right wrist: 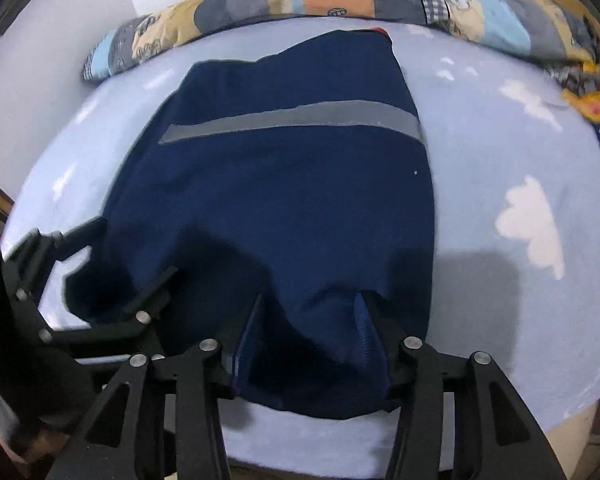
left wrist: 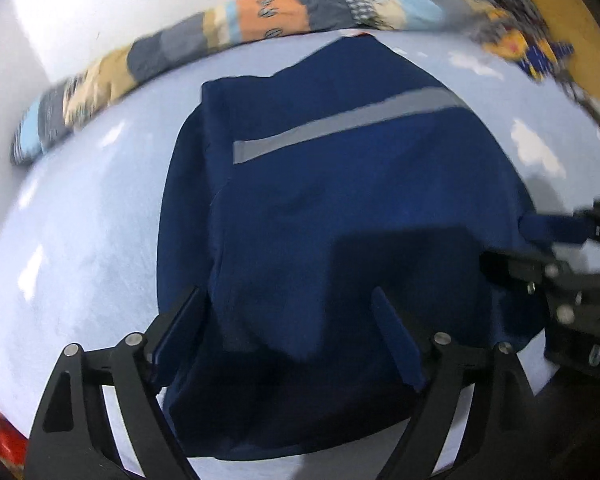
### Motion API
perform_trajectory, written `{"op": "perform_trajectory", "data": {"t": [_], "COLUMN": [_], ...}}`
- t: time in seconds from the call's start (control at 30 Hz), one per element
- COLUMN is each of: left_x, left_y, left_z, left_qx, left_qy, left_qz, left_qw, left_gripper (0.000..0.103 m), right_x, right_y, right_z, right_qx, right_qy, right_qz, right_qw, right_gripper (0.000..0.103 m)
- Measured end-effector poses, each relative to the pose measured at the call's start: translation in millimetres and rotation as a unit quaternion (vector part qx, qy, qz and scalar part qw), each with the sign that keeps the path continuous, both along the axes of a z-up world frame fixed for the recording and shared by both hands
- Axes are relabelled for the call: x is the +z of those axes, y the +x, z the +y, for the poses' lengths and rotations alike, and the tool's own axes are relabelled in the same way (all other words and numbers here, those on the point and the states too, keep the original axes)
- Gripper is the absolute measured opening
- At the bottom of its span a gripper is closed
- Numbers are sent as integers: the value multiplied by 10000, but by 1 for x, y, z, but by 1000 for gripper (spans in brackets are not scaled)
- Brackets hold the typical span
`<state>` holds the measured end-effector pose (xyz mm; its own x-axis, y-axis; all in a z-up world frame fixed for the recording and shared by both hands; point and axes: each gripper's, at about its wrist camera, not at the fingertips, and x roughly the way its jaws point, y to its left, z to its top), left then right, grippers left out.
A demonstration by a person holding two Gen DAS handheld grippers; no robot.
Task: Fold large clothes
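On the bed (right wrist: 500, 152), a navy garment (right wrist: 284, 184) lies partly folded, sides apparently tucked in; a lengthwise fold looks left to do. Left gripper (left wrist: 288, 336) and right gripper (right wrist: 308, 340) both hover over its near hem, jaws spread, grasping nothing

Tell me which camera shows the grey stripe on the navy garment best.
The right wrist view: the grey stripe is sharp and near centre on the navy garment. The left wrist view shows the whole stripe too, but blurred and slanted.

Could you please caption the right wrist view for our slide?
Right gripper open over navy garment's near hem on cloud-print sheet.
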<state>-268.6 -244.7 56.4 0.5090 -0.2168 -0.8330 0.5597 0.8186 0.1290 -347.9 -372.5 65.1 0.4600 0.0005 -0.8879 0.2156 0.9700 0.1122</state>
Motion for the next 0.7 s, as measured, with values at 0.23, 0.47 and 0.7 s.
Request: {"op": "perform_trajectory", "data": {"t": [0.23,0.47,0.7], "left_x": [7,21,24], "left_y": [1,-30,-50], "left_z": [7,14,33], "left_qx": [347,407,699], "left_qy": [-97,-137,-249], "left_qz": [-36,-433,-649], "left_qw": [9993,9981,9951], "left_gripper": [86,86,86], "right_x": [27,18,12], "right_y": [-12,-21,-41], "right_z": [-6,-7,12], "right_qx": [-163,-250,-92], "right_qy": [148,322,195], "right_qz": [-582,-208,-160], "right_qw": [9981,9990,9996], "right_gripper": [49,49,55]}}
